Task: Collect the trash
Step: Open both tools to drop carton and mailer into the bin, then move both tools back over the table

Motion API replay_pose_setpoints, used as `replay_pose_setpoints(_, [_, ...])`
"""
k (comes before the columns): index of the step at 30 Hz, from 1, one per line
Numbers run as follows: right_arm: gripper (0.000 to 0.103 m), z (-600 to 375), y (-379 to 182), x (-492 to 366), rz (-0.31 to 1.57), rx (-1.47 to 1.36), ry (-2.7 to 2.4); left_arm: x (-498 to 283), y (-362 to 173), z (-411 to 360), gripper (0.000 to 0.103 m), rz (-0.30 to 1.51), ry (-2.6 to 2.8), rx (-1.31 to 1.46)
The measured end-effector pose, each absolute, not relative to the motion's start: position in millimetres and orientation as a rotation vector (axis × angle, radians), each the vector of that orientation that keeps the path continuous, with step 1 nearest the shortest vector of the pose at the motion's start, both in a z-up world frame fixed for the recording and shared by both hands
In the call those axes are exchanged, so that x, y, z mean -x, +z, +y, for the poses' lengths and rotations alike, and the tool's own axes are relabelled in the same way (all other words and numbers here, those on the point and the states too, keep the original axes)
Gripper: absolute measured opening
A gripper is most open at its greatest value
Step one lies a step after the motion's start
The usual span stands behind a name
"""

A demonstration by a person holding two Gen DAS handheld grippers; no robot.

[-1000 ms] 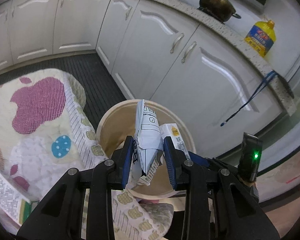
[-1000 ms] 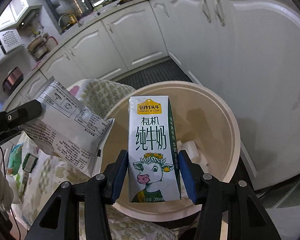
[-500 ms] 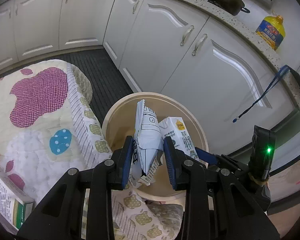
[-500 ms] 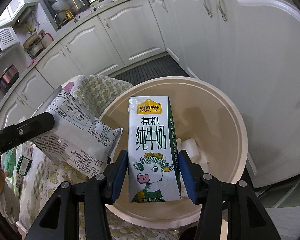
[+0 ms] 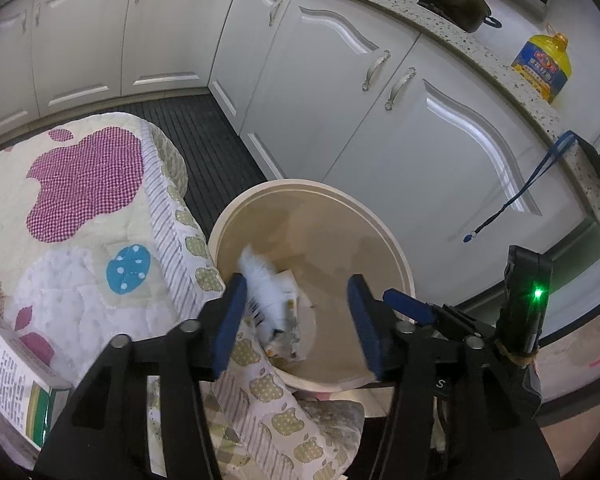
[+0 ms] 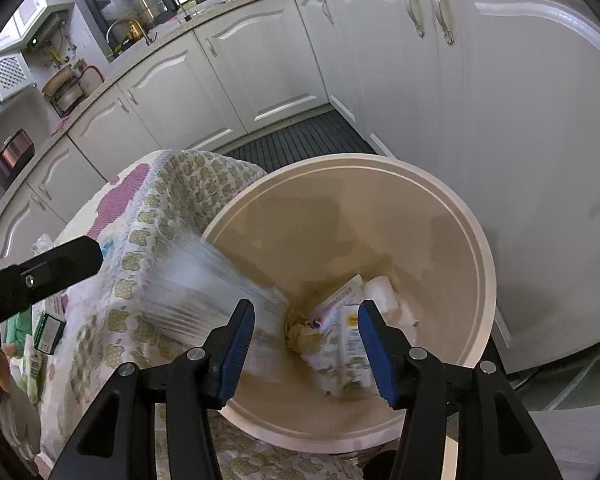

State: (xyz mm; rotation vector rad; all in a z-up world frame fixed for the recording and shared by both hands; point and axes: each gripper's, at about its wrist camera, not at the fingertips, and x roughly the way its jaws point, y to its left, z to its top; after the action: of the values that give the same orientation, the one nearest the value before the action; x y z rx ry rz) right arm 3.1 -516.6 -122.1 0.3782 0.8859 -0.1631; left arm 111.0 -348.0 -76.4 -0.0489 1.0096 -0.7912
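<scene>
White kitchen cabinets (image 5: 380, 128) back a quilt-covered surface (image 5: 80, 240) and the round beige trash bin (image 6: 476, 264) beside it, into which a blurred white wrapper (image 5: 266, 292) and milk carton (image 6: 348, 340) drop below the opening left gripper (image 5: 296, 320) and released right gripper (image 6: 306, 352).

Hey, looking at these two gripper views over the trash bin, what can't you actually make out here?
- White wrapper: motion blur smears its print in both views.
- Milk carton: blurred in the right view, label unreadable.
- Bin floor: partly covered by trash and by the left gripper, whose jaws are opening.
- Box: cut off by the left view's edge.
- Right gripper: empty, blocks the bin's near rim.
</scene>
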Motion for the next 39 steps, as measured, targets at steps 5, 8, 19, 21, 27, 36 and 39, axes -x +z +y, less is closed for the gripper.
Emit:
replay_pose_setpoints(5, [0.052, -512, -114, 3, 0.867, -0.365, -0.168, -106, -71, -343, 0.053, 1.007, -0.795, 0.056])
replay_pose_setpoints(8, [0.052, -510, -108, 6, 0.852, -0.361, -0.168, -100, -64, -341, 0.053, 0.993, -0.805, 0.052])
replay_pose_setpoints(19, [0.063, -489, -80, 14, 0.794, -0.338, -0.142, -88, -30, -316, 0.064, 0.91, -0.812, 0.051])
replay_pose_setpoints(21, [0.063, -482, -75, 15, 0.788, -0.331, -0.131, -87, -24, -310, 0.064, 0.897, -0.807, 0.051])
replay_pose_setpoints(27, [0.063, -460, -63, 14, 0.773, -0.302, -0.093, -86, -9, -288, 0.064, 0.853, -0.779, 0.049])
replay_pose_setpoints(36, [0.063, -420, -44, 13, 0.748, -0.249, -0.013, -90, 20, -240, 0.068, 0.815, -0.766, 0.108])
replay_pose_setpoints(39, [0.064, -406, -37, 14, 0.733, -0.237, 0.026, -88, 31, -218, 0.068, 0.801, -0.757, 0.1])
